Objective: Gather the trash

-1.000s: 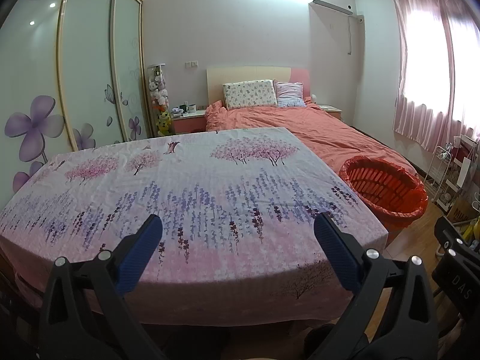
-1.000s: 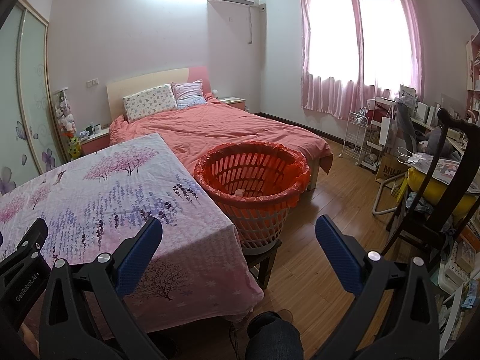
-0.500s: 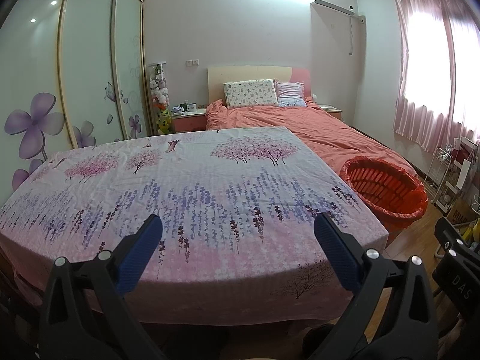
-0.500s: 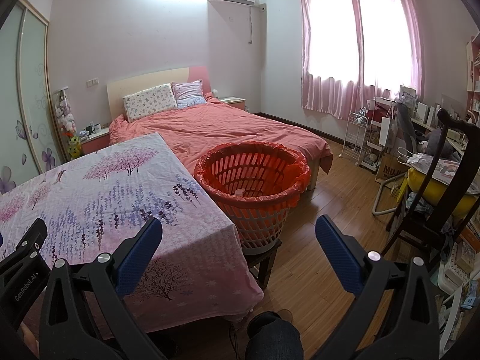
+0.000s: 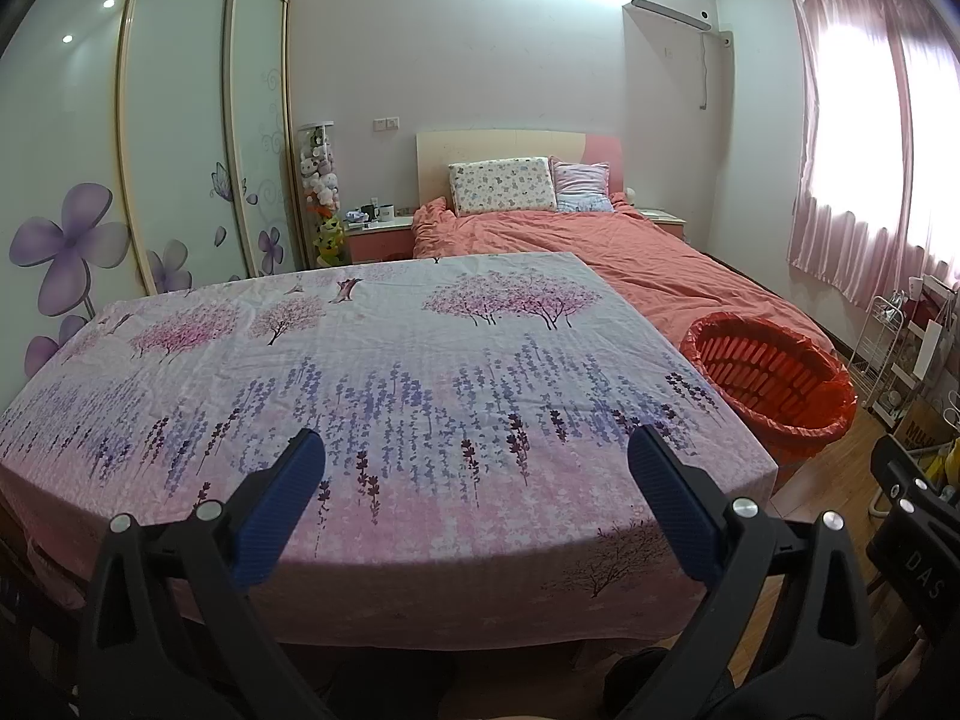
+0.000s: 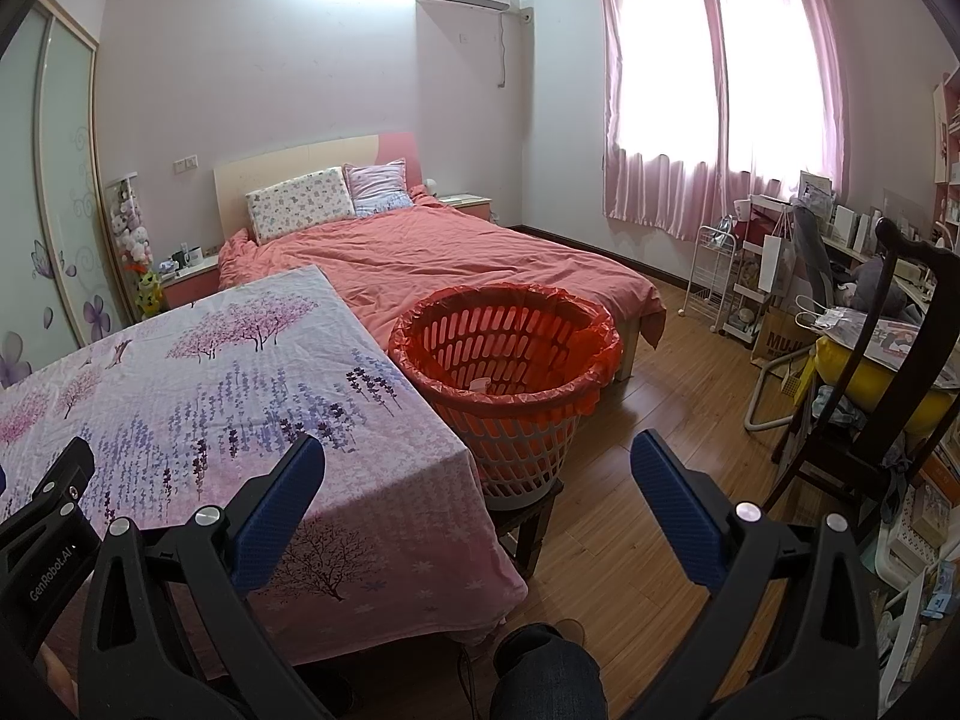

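Right wrist view gives us the relation that matters: the red-lined laundry basket [image 6: 504,384] that serves as our trash bin stands straight ahead of the right gripper [image 6: 474,468], just past the right-hand corner of the table with the floral cloth [image 6: 180,384], raised on a small dark stool [image 6: 528,516]. In the left wrist view the same basket [image 5: 774,378] lies far off to the right of the left gripper [image 5: 474,474], so the right hand is clearly the nearer one to it.

Both grippers hold nothing, and each has its blue-padded fingers [image 6: 282,492] spread wide apart.

As for the trash itself, we see no loose piece on the cloth [image 5: 372,372] in either view; the surface looks bare from edge to edge. One small pale scrap [image 6: 480,385] sits at the bottom of the basket, too small to name, so it has no long axis we can judge.

Counting: two grippers, one basket, one covered table, one bed [image 6: 456,258] behind it with two pillows [image 6: 300,204], and no visible trash left to pick up. We judge that collecting is either finished or waits on items outside these views.
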`<action>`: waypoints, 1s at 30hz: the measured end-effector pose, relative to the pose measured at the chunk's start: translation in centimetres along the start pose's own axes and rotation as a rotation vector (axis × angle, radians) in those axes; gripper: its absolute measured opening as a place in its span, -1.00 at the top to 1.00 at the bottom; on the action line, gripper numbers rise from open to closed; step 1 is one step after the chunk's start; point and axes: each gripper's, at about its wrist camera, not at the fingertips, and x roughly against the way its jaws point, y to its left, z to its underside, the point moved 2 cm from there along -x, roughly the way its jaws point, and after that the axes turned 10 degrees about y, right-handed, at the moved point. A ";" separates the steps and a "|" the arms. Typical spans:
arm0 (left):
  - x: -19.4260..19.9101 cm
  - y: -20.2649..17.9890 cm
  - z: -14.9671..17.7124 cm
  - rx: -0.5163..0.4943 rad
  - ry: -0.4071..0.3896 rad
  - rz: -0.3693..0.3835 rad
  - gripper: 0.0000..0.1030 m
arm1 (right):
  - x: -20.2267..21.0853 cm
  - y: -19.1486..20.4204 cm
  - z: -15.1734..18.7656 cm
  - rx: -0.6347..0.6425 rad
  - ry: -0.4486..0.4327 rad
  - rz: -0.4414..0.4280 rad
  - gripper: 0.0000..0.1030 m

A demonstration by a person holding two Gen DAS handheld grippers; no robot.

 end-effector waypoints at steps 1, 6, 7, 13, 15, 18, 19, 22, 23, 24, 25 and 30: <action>0.0 0.0 0.0 0.000 0.000 0.000 -0.92 | 0.0 0.0 0.0 0.000 -0.001 0.000 -0.96; 0.0 0.0 0.0 0.001 0.001 0.000 -0.92 | 0.0 0.0 0.0 0.001 -0.001 0.000 -0.96; 0.0 0.0 0.0 0.001 0.001 0.000 -0.92 | 0.0 0.0 0.0 0.000 0.000 0.000 -0.96; 0.0 0.0 0.0 0.000 0.001 0.000 -0.92 | 0.0 0.0 0.0 0.000 0.000 0.000 -0.96; 0.0 0.0 0.0 0.000 0.001 0.000 -0.92 | 0.0 0.0 0.0 0.000 0.000 0.000 -0.96; 0.0 0.0 0.0 0.002 0.001 0.000 -0.92 | 0.0 0.0 0.0 0.000 0.000 0.000 -0.96; 0.0 0.0 0.0 0.003 0.001 -0.001 -0.92 | 0.0 0.0 0.0 0.000 -0.001 0.001 -0.96; -0.1 0.1 0.0 0.001 0.003 0.001 -0.92 | 0.0 0.0 0.0 0.000 0.000 0.000 -0.96; -0.1 0.1 0.0 0.001 0.003 0.000 -0.92 | 0.0 0.1 0.0 0.000 -0.001 0.001 -0.96; -0.1 0.1 0.1 0.002 0.004 0.000 -0.92 | 0.1 0.0 0.0 0.000 -0.001 0.000 -0.96; -0.1 0.1 0.1 0.001 0.005 0.001 -0.92 | 0.0 0.0 0.0 0.000 -0.001 0.001 -0.96; -0.1 0.1 0.3 0.000 0.005 -0.001 -0.92 | 0.0 0.0 0.0 0.000 0.000 0.000 -0.96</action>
